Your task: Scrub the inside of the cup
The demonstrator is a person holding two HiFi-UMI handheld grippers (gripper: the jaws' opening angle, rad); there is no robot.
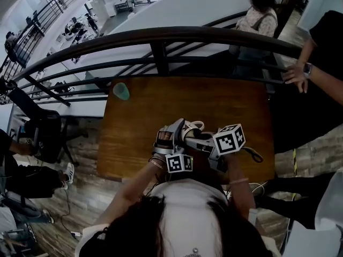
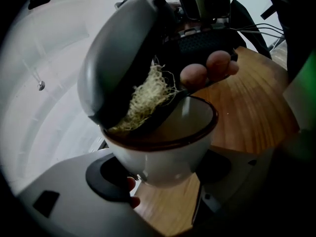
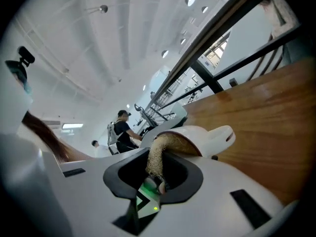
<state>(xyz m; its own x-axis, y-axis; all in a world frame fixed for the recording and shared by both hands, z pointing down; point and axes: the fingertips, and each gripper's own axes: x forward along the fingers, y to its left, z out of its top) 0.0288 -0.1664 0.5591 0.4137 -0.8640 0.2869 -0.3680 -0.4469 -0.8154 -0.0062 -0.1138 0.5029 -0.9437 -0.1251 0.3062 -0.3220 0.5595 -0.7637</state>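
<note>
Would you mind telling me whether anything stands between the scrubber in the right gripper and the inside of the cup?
Nothing visible does. The scrubber, pinched in the jaws of the right gripper, already reaches into the cup, which the left gripper clamps by its sides.

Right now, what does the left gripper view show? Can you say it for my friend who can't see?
The left tool holds a white cup with a brown rim, while the right tool presses a straw-coloured fibre scrubber into it from above. A wooden table lies behind.
</note>
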